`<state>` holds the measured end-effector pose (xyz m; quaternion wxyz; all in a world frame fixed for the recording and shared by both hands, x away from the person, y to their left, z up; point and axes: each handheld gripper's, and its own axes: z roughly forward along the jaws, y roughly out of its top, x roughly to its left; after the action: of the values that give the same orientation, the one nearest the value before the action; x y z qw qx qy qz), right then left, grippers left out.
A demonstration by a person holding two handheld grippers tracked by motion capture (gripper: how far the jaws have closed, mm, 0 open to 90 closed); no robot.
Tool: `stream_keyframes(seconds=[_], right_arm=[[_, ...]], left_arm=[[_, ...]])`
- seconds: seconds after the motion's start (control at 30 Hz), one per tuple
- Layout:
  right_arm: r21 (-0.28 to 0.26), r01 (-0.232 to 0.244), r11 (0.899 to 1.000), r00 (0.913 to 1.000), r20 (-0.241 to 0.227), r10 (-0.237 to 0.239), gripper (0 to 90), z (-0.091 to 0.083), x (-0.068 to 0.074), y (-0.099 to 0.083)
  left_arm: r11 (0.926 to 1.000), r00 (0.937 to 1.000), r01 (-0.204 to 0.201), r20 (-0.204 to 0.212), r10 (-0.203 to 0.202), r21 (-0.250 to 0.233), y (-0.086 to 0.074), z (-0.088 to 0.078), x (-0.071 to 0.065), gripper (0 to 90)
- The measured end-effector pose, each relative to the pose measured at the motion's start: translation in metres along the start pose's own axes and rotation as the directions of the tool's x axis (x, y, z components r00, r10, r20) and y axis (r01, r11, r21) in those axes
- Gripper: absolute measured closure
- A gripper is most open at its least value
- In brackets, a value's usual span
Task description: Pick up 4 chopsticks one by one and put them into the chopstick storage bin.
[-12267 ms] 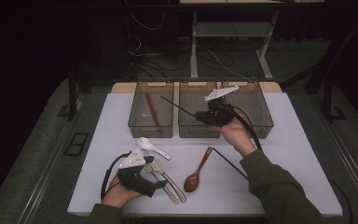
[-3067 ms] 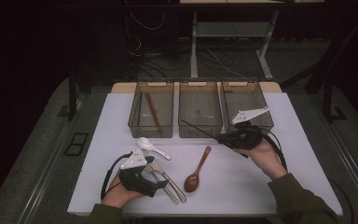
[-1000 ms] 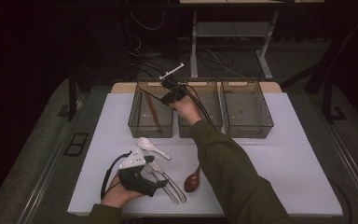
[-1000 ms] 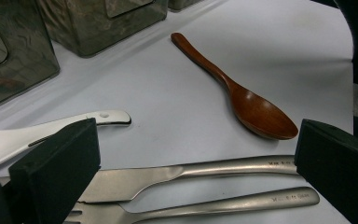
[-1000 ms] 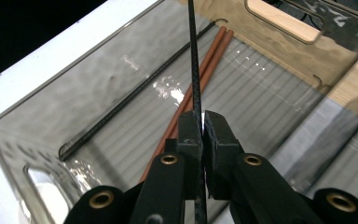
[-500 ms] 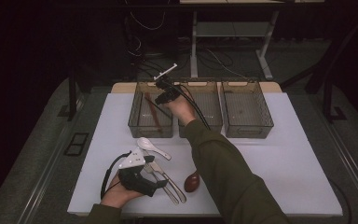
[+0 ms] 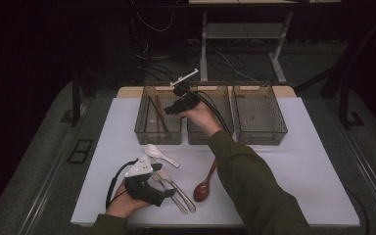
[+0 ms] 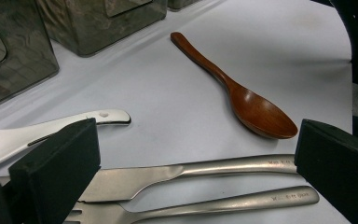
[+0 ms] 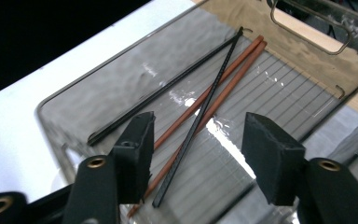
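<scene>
My right gripper hovers over the left clear bin. Its jaws have just been opening and stand apart with nothing gripped between them. Below them a black chopstick lies loose in the bin, slanted across two red-brown chopsticks, with a second black chopstick beside them. My left gripper rests open on the table, its jaws on either side of a steel knife and fork without pressing them.
A wooden spoon lies on the white table under the right forearm. A white spoon sits just beyond the left gripper. Middle bin and right bin stand beside the left one.
The right gripper brought a black chopstick from the right side to the left bin and opened its jaws; the chopstick now lies in the bin. The left gripper has stayed put.
</scene>
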<state>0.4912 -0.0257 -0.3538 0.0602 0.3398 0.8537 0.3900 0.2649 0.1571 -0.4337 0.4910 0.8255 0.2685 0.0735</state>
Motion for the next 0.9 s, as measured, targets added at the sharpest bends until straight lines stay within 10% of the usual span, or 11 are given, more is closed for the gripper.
stream_keyframes(seconds=[0.9], right_arm=[[-0.131, 0.08, 0.988, 0.9904, -0.102, -0.093, 35.5, -0.098, 0.001, -0.087]], left_arm=[[0.9999, 0.9999, 0.007, -0.014, -0.007, 0.011, -0.001, 0.001, 0.0, 0.0]])
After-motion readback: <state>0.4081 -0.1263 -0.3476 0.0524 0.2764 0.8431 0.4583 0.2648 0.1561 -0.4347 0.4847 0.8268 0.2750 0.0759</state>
